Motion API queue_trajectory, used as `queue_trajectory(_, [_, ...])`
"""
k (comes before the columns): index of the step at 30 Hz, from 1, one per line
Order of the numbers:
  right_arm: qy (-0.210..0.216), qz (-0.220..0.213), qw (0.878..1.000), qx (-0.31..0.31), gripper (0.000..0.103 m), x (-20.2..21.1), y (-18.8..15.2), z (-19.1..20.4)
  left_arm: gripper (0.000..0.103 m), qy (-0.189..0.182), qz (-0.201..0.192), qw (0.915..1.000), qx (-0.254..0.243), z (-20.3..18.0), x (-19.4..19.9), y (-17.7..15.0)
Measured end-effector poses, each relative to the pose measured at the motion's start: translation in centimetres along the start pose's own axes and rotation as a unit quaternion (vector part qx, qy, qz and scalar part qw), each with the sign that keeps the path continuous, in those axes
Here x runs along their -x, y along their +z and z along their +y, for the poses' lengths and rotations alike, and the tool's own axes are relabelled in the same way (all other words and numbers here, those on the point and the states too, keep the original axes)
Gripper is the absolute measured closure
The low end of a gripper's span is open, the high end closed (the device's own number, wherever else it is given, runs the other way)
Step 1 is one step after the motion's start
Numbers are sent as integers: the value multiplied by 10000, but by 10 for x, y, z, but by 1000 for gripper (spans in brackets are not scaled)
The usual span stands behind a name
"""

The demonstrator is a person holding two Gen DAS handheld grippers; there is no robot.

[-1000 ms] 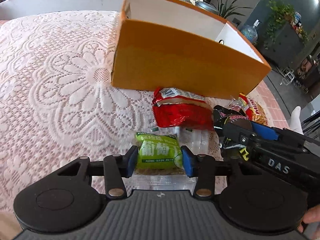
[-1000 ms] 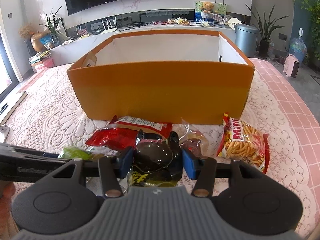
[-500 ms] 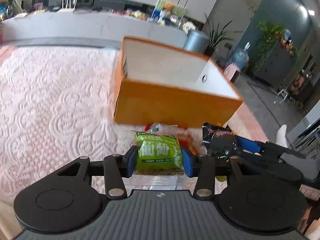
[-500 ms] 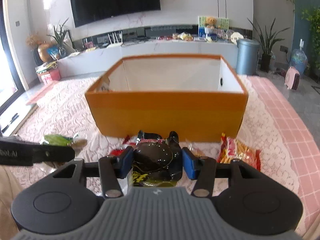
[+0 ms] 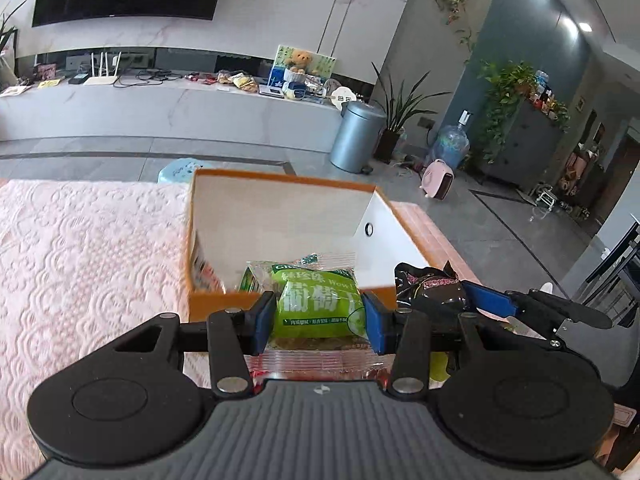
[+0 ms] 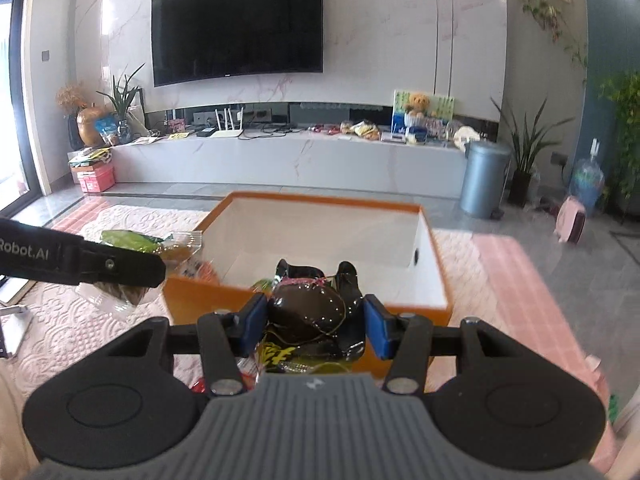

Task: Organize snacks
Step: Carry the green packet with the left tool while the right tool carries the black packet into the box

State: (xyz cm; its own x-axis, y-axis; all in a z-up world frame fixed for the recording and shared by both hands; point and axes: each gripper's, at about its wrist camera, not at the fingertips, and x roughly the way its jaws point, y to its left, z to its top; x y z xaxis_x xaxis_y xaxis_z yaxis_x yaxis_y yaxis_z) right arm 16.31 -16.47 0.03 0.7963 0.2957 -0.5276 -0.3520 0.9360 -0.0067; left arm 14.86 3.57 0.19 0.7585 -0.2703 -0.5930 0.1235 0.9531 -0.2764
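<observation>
Clearly legible on the green snack packet (image 5: 318,307) are large pale Chinese characters and the word "Wow!" along its upper edge, with a line of small print near the bottom that is too fine to read. The left gripper (image 5: 319,317) clamps this packet by its two sides between blue pads (image 5: 264,317), so the printed face looks back at the camera right way up; the packet is roughly square, with a clear crimped seal sticking up at its top edge and another hanging below the fingers. It is held in the air at the near rim of the orange box (image 5: 218,305), whose white interior opens beyond it on the pink lace tablecloth (image 5: 88,264). The right gripper (image 6: 314,323) squeezes a glossy black snack bag (image 6: 308,312) across its width, its two crimped corners pointing up and away toward the box; yellow lettering near its lower edge is cut off and unreadable. This bag also hangs at the near wall of the box (image 6: 404,307). From the right wrist view the left gripper's arm carries white lettering ending "Robot.AI". Inside the box, at its left wall, part of another packet shows, its print blurred.
</observation>
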Motion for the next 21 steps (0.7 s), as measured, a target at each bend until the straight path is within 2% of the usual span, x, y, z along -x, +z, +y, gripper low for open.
queue_trajectory(8, [-213, 86, 9993, 310, 53, -35, 31, -15, 51, 95, 11, 9997, -223, -4, -26, 20])
queue_trajectory(13, [-207, 327, 9990, 237, 53, -68, 45, -25, 51, 140, 14, 9998, -164, 1, -47, 32])
queue_trajectory(21, [-318, 731, 9963, 321, 53, -124, 52, -29, 51, 471, 260, 9981, -300, 9, -85, 34])
